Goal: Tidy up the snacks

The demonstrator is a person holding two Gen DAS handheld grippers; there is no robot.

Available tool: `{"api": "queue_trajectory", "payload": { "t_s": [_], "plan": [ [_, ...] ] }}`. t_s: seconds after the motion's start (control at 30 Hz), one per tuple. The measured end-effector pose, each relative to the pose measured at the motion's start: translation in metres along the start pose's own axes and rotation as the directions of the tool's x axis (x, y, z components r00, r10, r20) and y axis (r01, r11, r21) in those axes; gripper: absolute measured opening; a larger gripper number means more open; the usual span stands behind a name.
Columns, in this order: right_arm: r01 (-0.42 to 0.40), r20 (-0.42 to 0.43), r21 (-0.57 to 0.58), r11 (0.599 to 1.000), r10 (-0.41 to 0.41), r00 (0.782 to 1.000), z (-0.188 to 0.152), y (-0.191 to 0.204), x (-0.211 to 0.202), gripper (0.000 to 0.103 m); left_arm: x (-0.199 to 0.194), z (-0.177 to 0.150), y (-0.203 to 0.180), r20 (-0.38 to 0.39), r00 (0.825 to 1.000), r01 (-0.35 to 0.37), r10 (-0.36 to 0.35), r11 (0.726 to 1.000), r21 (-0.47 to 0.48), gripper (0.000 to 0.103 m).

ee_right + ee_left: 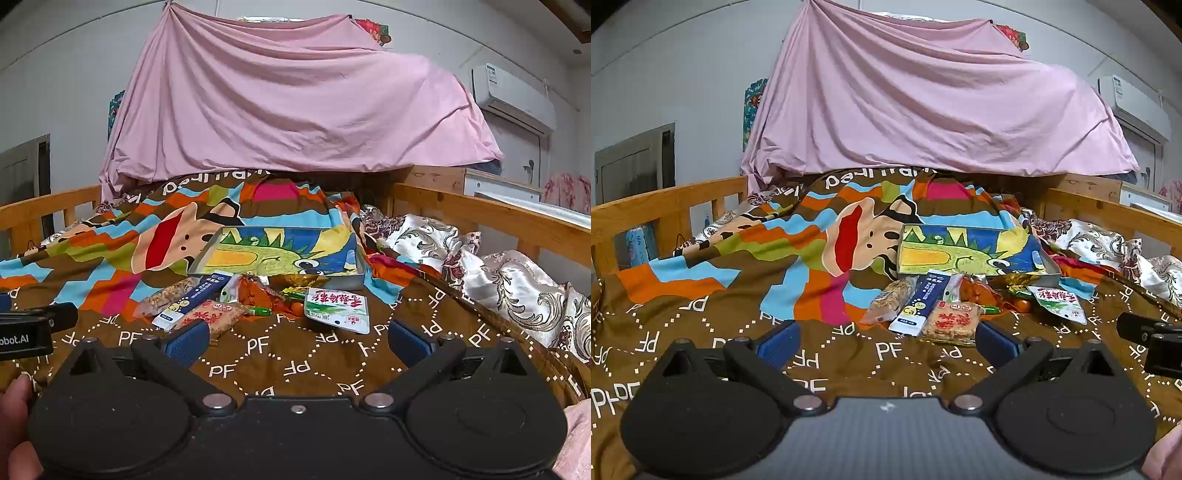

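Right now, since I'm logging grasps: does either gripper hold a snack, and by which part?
Nothing is held. The left gripper and right gripper both stand open over the blanket, short of the snack pile.

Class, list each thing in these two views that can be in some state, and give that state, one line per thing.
left tool: open, holding nothing
right tool: open, holding nothing
dinosaur-print box: open, nothing visible inside it
snack packets: loose heap on the quilt in front of the box
green-and-white pouch: lying flat, right end of the heap
pink sheet: draped over something behind the bed
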State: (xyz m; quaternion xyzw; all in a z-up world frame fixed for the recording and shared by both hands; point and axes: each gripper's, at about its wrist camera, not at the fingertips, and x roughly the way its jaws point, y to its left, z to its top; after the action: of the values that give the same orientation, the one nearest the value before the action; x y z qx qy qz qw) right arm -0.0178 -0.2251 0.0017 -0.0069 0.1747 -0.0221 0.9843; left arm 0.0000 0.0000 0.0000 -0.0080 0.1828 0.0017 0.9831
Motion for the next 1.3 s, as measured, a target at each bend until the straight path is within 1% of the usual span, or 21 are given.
{"api": "queue_trajectory", "payload": {
  "t_s": [1.3],
  "plan": [
    [0.000,-0.002,0.001,1.000,0.000,1.000,-0.0002,0.0000,0.0002,0.102,-0.0006,0.0008,0.0005,-0.003,1.000,0.006,-0.006,1.000,-0.005,0.103]
  ]
}}
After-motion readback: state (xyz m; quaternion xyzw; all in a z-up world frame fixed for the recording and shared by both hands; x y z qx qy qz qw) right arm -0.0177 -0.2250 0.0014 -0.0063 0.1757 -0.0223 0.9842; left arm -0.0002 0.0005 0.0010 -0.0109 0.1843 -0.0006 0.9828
